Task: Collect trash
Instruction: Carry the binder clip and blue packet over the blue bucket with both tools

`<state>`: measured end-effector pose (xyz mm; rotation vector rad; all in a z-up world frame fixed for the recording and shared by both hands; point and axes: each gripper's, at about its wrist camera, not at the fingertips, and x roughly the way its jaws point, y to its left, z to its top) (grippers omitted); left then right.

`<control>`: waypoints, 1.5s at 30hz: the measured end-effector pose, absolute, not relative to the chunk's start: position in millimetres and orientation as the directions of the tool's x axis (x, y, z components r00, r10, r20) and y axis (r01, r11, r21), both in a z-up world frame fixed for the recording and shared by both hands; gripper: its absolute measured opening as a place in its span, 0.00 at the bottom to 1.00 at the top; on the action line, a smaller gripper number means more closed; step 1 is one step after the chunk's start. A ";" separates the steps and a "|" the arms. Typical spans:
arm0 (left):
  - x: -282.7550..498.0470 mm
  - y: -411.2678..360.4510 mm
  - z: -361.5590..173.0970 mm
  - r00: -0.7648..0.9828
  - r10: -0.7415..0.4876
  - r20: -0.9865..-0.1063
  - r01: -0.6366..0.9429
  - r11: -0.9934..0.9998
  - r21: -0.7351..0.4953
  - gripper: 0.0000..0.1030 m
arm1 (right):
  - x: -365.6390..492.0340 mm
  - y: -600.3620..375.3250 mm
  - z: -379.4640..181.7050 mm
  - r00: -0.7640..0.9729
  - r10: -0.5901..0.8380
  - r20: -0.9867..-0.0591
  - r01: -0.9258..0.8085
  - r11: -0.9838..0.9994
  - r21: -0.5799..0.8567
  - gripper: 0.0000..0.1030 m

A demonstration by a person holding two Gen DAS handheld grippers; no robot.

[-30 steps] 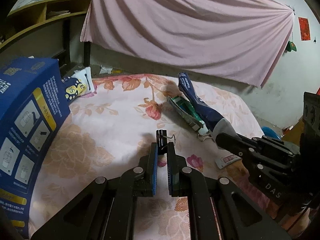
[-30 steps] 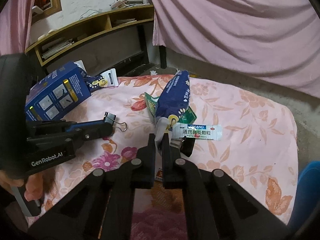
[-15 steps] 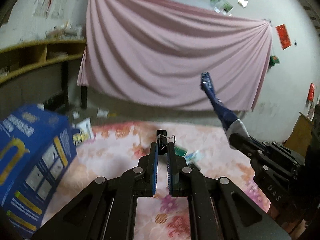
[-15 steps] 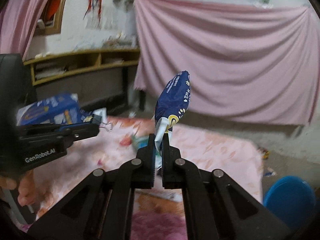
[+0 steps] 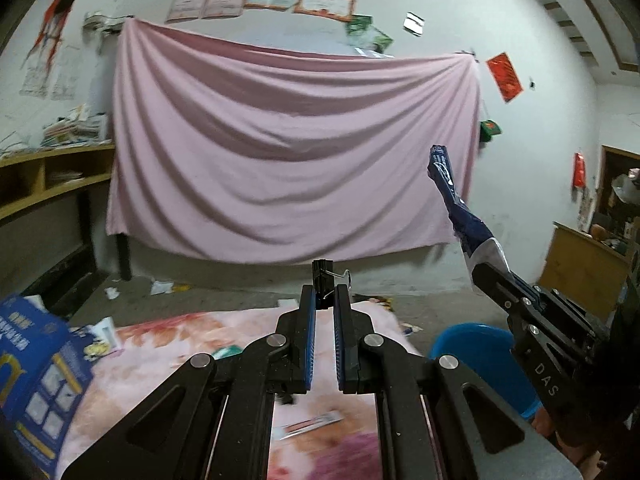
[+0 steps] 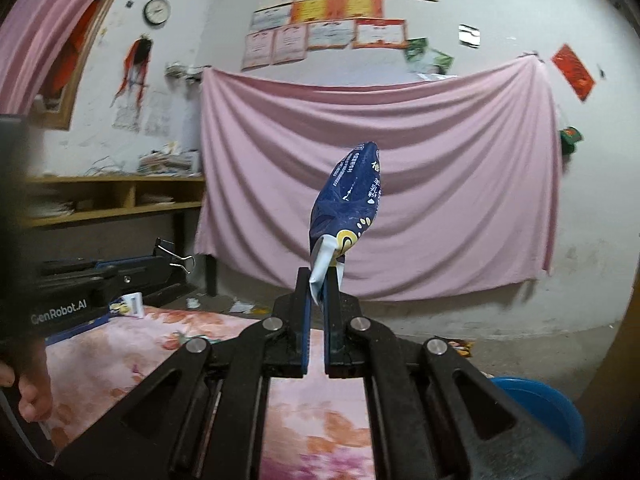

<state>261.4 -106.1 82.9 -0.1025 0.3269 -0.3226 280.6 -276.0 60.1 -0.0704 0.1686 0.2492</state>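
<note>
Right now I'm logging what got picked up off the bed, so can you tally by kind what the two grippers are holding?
Binder clip, in the left gripper: 1
Blue snack bag, in the right gripper: 1
Total: 2

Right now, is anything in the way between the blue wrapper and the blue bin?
Nothing visible is. The right gripper holds the blue wrapper up in the air, and the blue bin sits lower to its right, beside the flowered cloth, with open space between.
</note>
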 end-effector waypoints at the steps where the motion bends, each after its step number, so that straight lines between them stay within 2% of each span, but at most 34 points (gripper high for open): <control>1: 262.9 -115.2 84.8 0.891 -0.341 -0.300 0.309 0.939 -0.151 0.06 | 279.2 -283.5 61.3 0.959 0.224 -0.174 -0.235 0.971 -0.045 0.32; 8: 273.8 -175.0 90.7 0.854 -0.423 -0.304 0.399 0.906 -0.140 0.06 | 265.0 -335.2 65.3 0.975 0.123 -0.183 -0.129 0.991 -0.020 0.32; 13: 279.8 -220.0 89.1 0.811 -0.482 -0.331 0.463 0.875 -0.139 0.06 | 259.0 -370.0 61.3 0.973 0.051 -0.226 -0.050 0.999 0.011 0.32; 21: 289.0 -282.9 73.1 0.743 -0.507 -0.437 0.503 0.853 -0.136 0.06 | 270.4 -432.0 40.8 0.916 -0.008 -0.401 0.061 0.991 0.119 0.32; 28: 299.9 -292.2 51.8 0.678 -0.525 -0.514 0.510 0.840 -0.186 0.06 | 282.5 -455.7 22.2 0.844 -0.033 -0.535 0.128 0.982 0.142 0.32; 45: 312.7 -330.0 23.4 0.560 -0.532 -0.635 0.550 0.812 -0.195 0.06 | 289.7 -479.2 12.0 0.798 -0.020 -0.602 0.166 0.968 0.188 0.32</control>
